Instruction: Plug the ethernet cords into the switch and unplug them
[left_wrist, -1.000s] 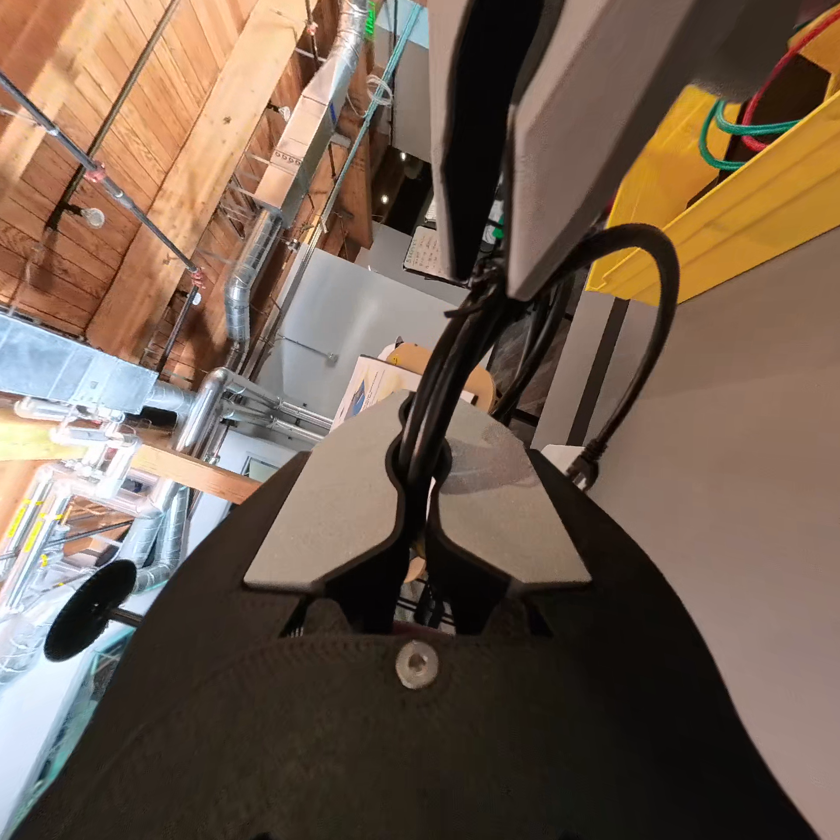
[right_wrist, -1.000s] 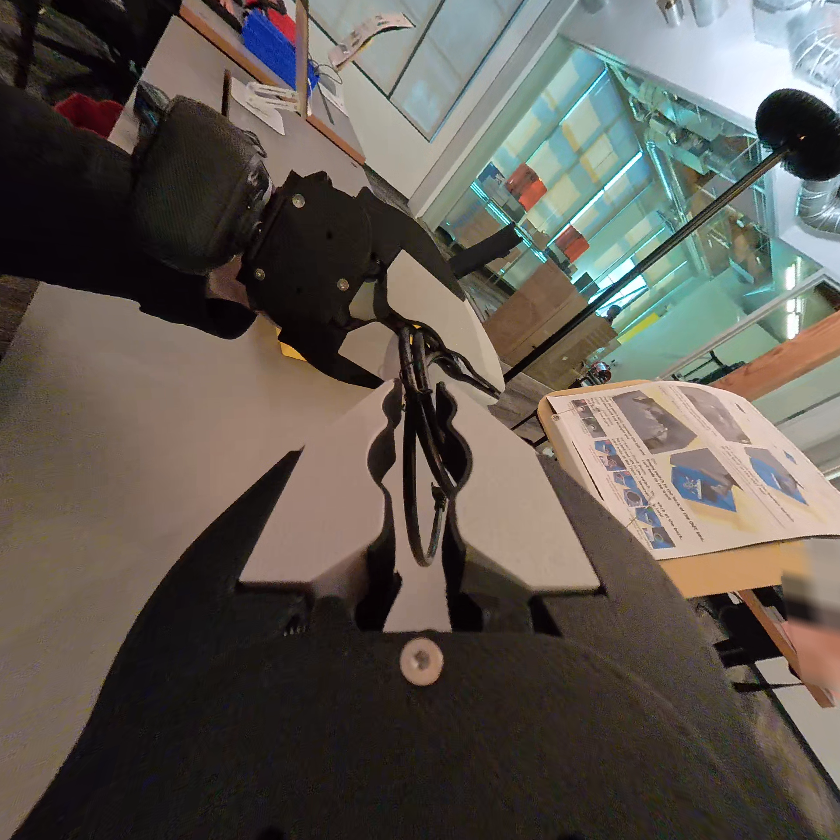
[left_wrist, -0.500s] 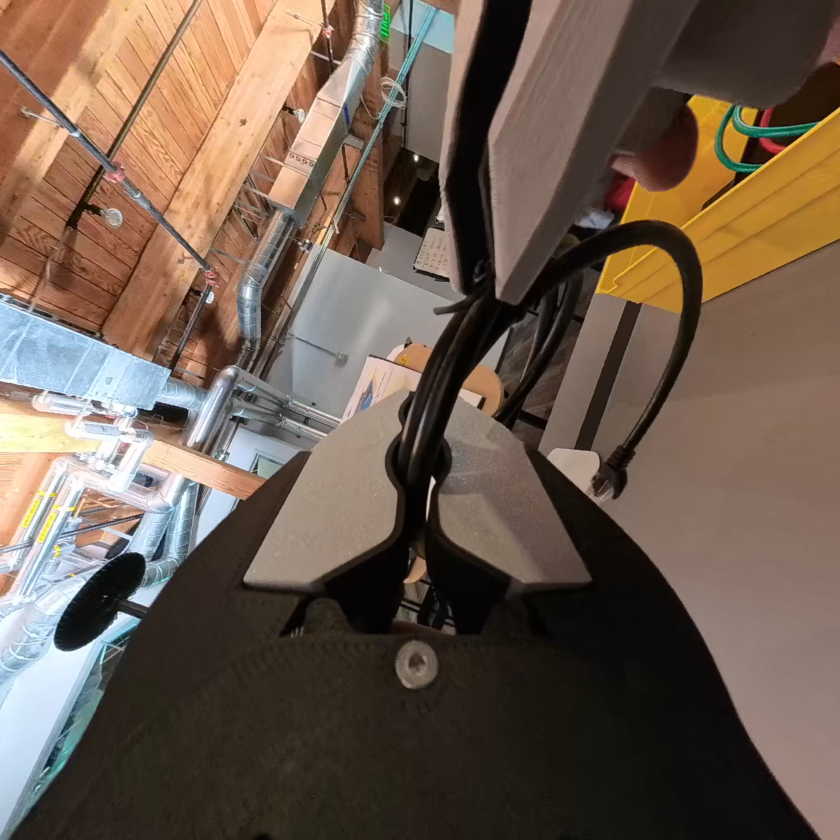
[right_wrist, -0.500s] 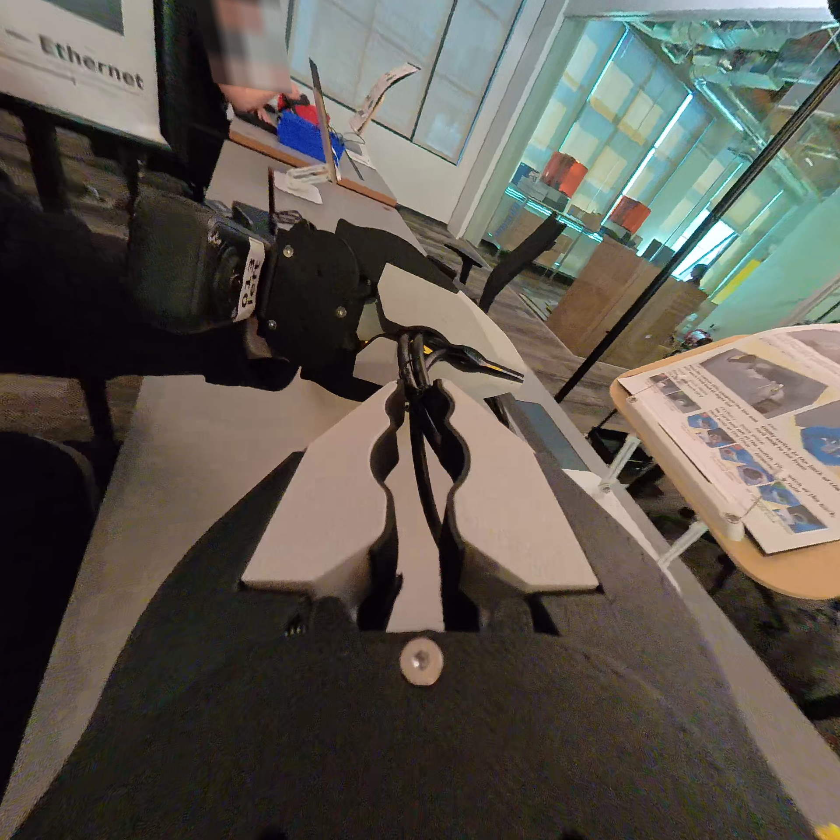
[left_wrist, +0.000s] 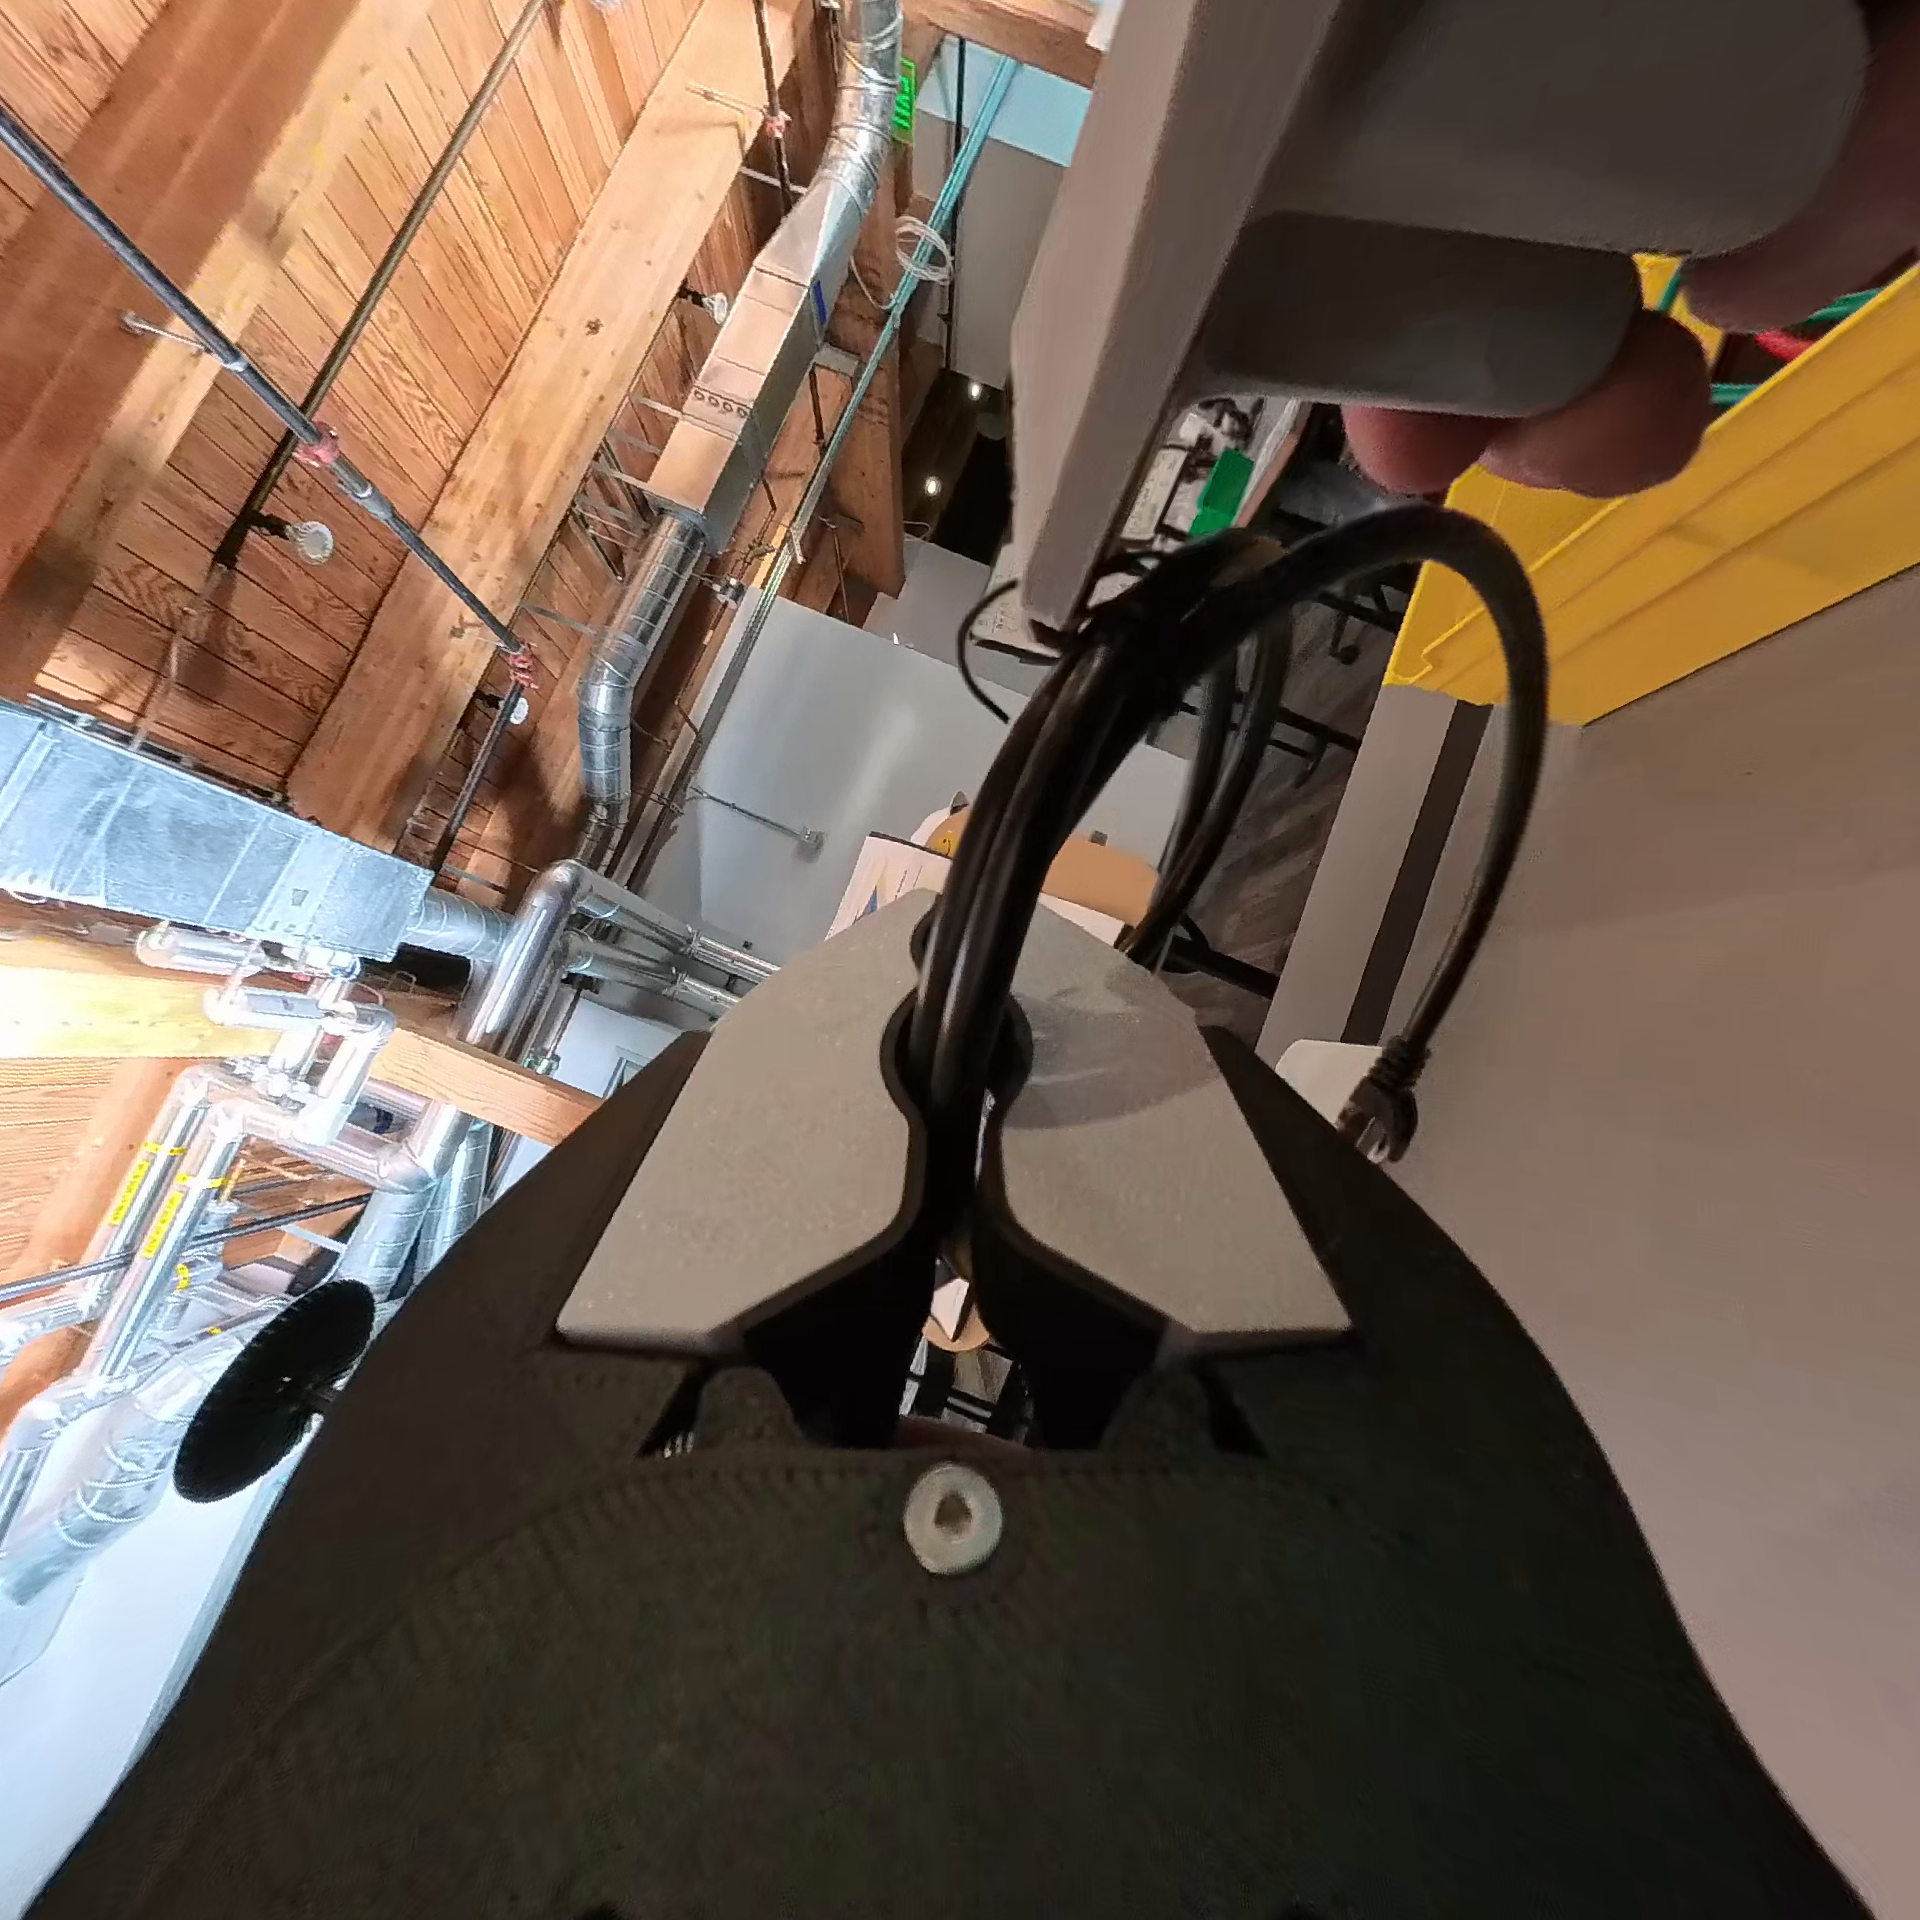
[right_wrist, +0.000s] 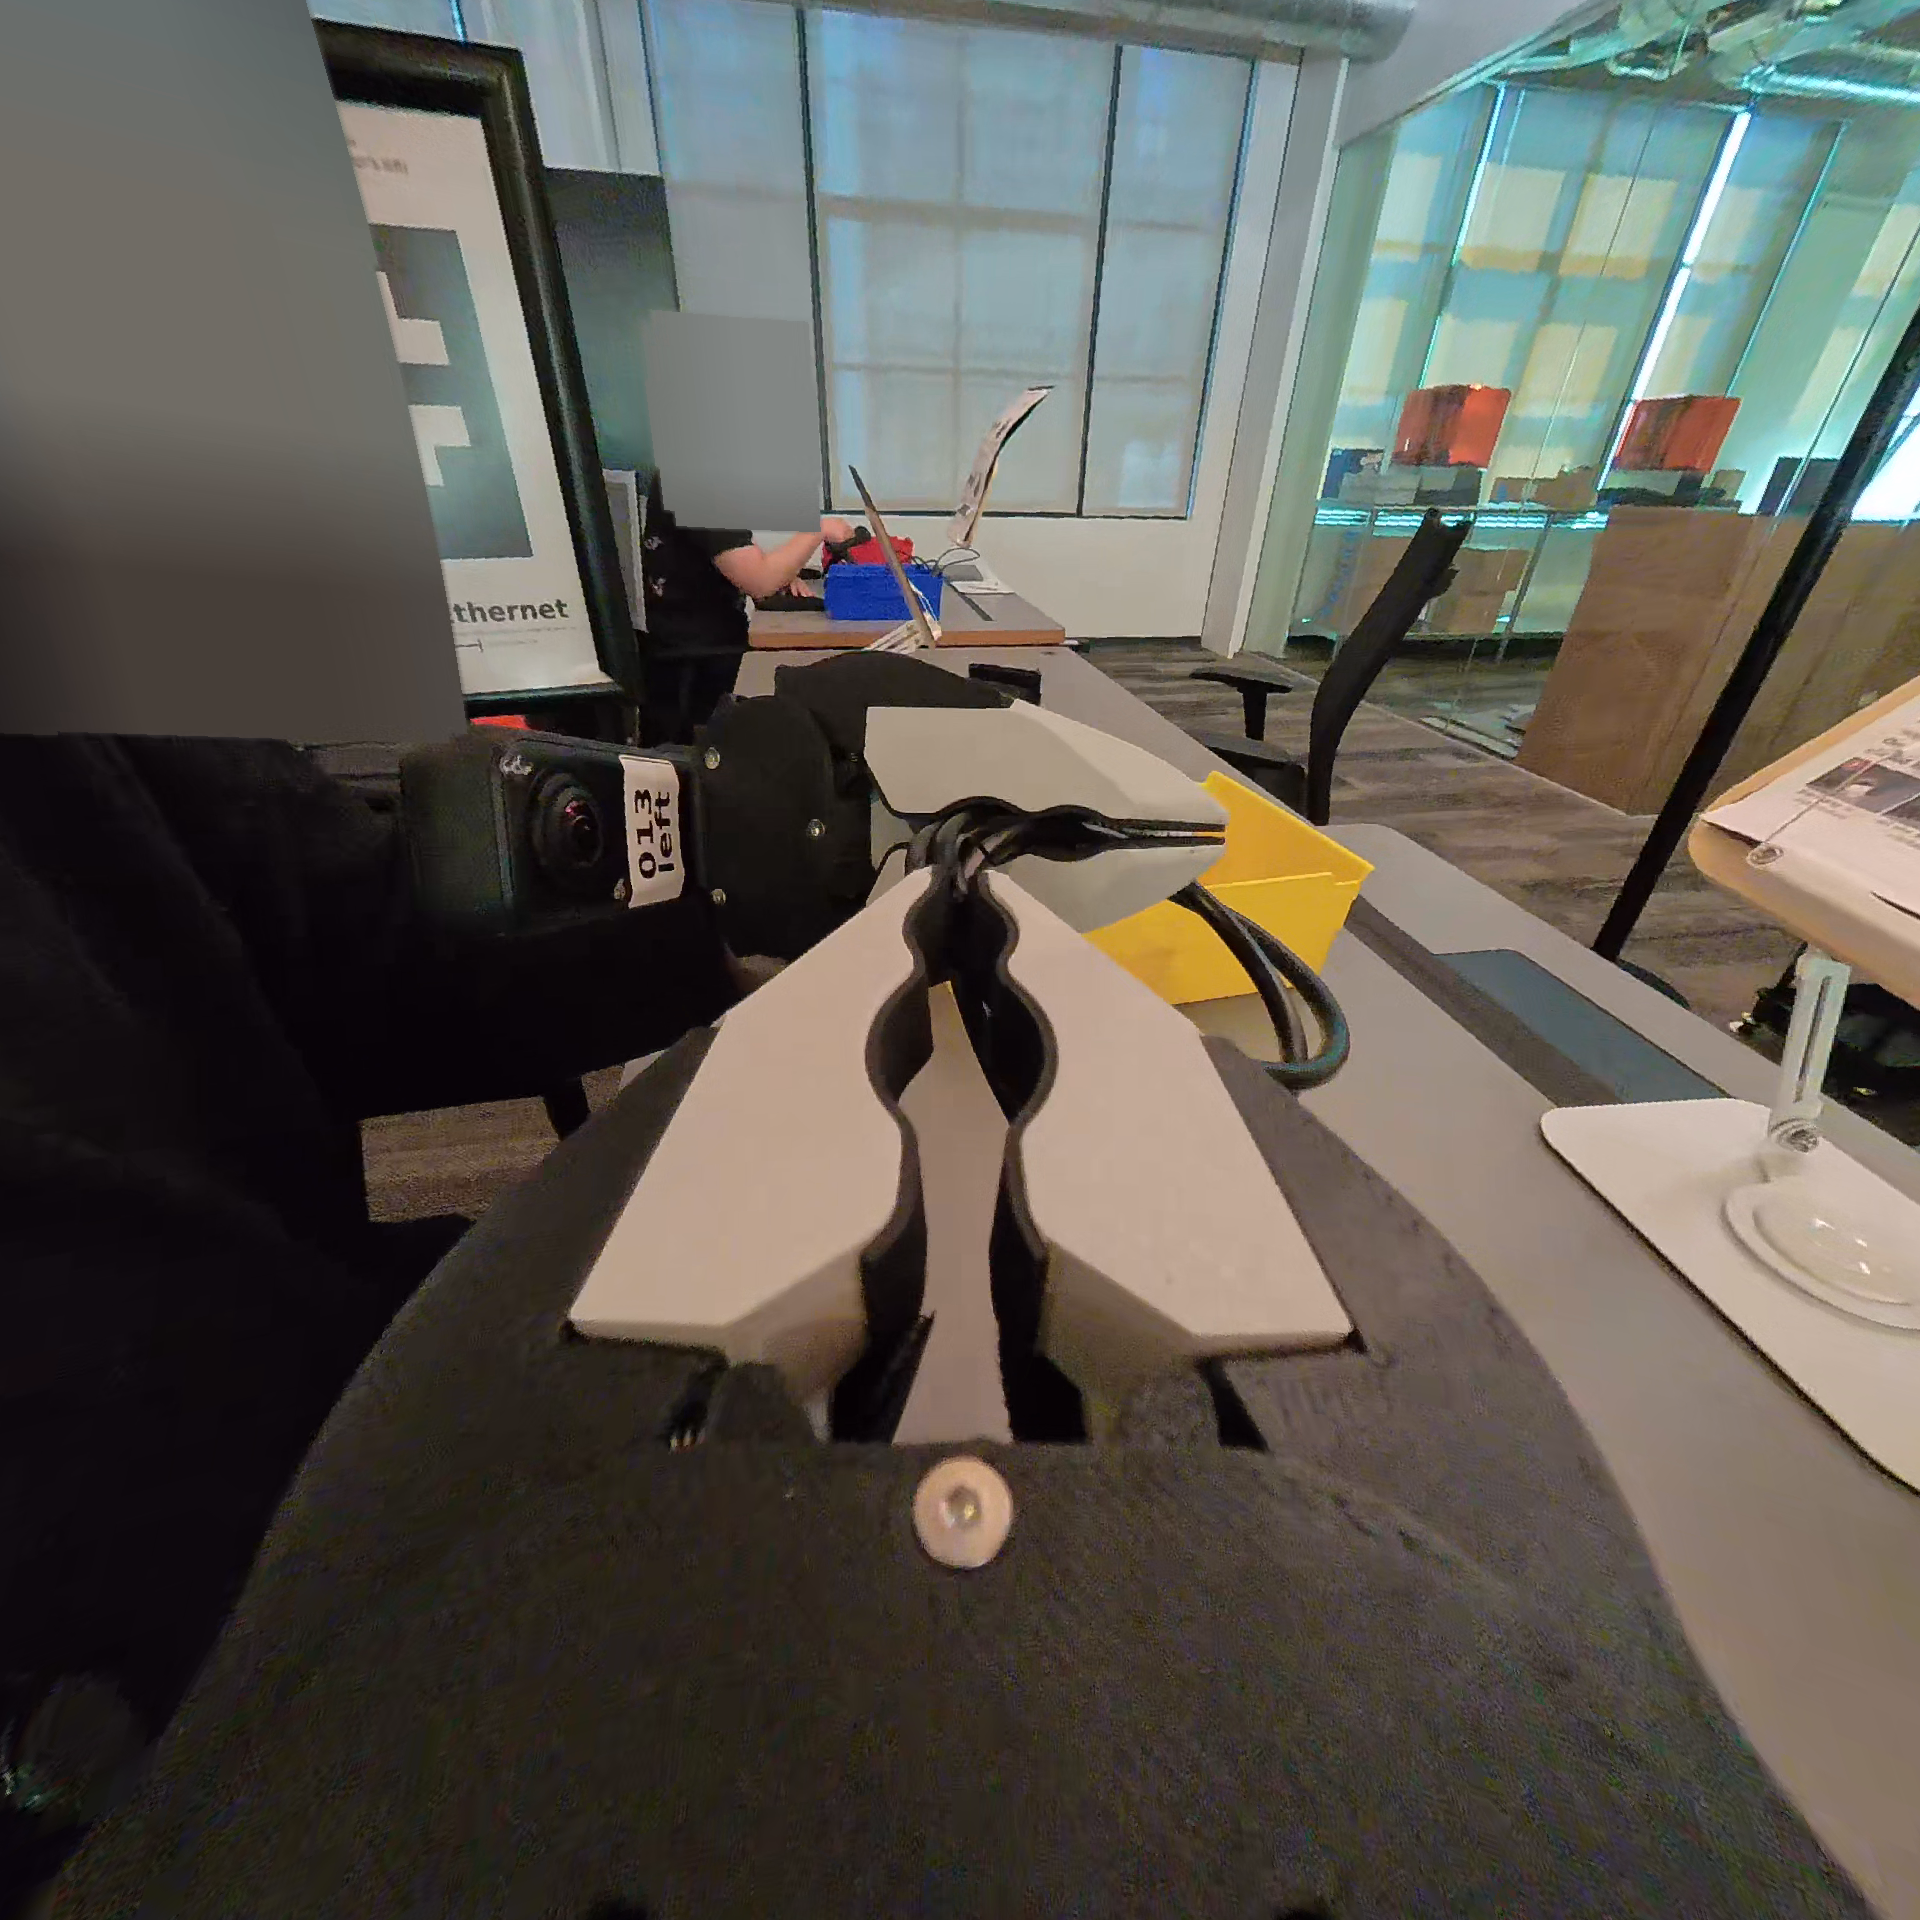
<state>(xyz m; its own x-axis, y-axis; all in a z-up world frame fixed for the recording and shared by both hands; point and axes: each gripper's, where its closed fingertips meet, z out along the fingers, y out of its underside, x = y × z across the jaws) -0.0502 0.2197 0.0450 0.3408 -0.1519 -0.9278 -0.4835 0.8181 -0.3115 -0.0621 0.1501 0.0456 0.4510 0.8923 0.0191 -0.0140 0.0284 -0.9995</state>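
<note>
Ethernet cords, black, bundled, looped

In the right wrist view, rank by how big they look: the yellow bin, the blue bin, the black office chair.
1. black office chair
2. yellow bin, close behind; it's nearer and partly hidden, so unsure
3. blue bin, farthest away

Coiled black ethernet cord bundle: lower loops hidden behind the grey-padded left gripper.
Right gripper: cut off by the left wrist view's top edge.
Yellow plastic bin: contents hidden behind its wall; near side masked by gripper fingers.
Green and red cables: mostly covered by a hand.
</note>
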